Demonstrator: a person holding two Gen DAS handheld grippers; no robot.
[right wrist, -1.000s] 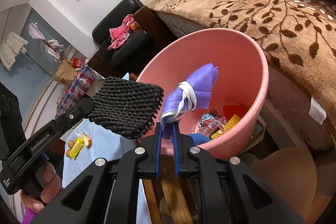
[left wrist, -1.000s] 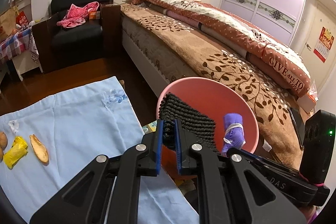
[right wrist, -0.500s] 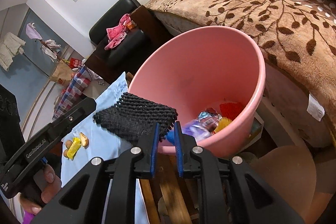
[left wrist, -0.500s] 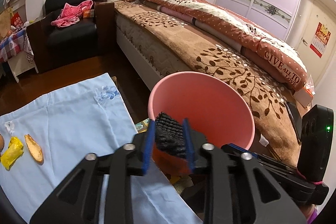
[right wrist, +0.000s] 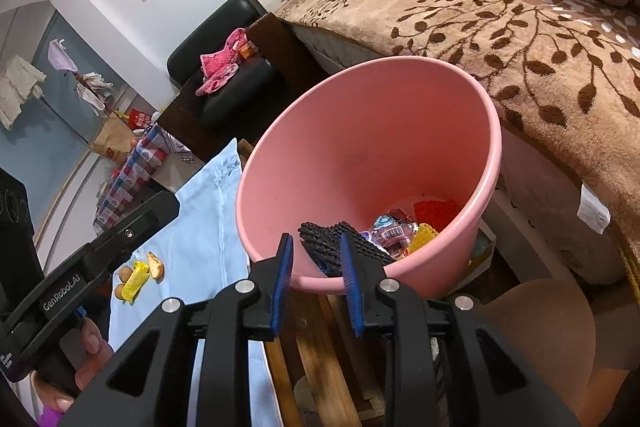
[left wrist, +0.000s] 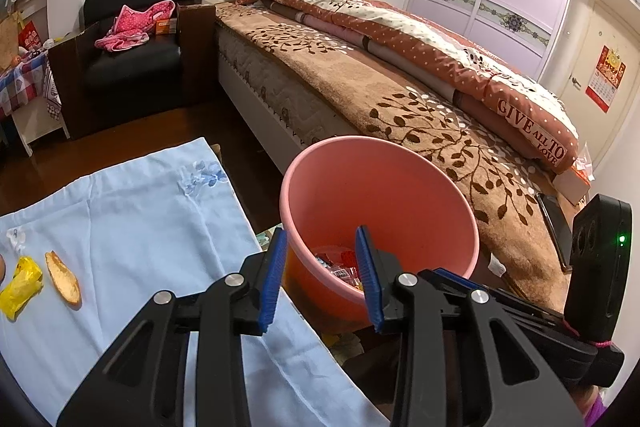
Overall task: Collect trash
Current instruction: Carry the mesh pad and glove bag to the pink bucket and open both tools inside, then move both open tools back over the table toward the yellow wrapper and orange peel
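Observation:
A pink bin stands by the bed, just past the table edge. Inside lie a black mesh pad, wrappers and red and yellow bits. My left gripper is open and empty at the bin's near rim. My right gripper is open and empty at the near rim too. On the light blue cloth lie a yellow wrapper and an orange peel piece.
A bed with a brown leaf blanket runs along the right. A black armchair with pink clothes stands at the back left. A brown round item sits next to the wrapper. Wooden slats show below the bin.
My left gripper opened and let the black mesh pad fall into the bin. My right gripper opened and dropped the purple cloth into the bin.

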